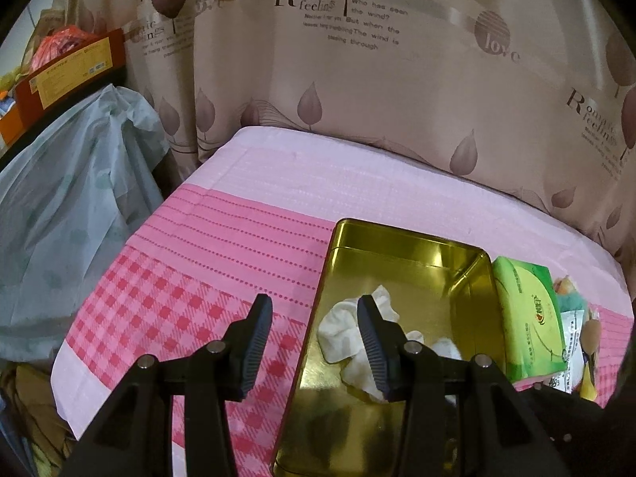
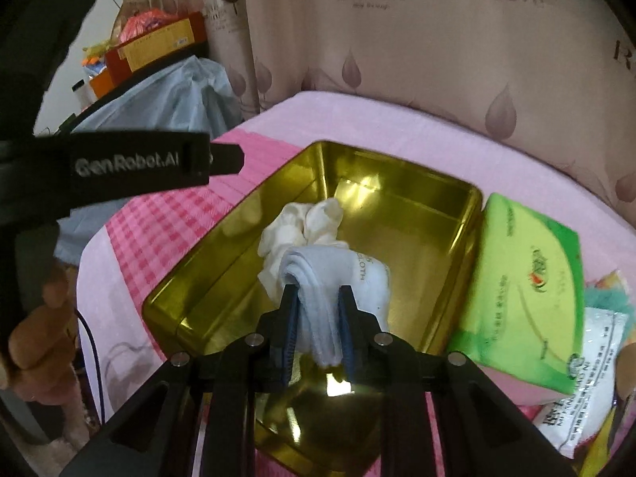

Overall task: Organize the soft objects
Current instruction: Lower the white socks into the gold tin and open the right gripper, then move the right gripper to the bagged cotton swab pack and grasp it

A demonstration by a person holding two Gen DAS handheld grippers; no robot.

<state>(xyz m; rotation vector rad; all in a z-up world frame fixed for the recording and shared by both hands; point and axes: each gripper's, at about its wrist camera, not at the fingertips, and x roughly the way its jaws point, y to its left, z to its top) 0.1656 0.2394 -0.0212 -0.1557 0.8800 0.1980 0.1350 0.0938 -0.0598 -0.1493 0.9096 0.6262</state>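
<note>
My right claw (image 2: pixel 317 318) pinches the folded white cloth (image 2: pixel 318 298), apparently just above the gold tin (image 2: pixel 457 206); left claw (image 1: pixel 314 342) spread, empty.

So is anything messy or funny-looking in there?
A little. The cream cloth in the gold tin is scrunched in a lump, not folded. The right gripper holds a folded white cloth over the tin. Beside it, the green tissue pack lies on a heap of packets.
</note>
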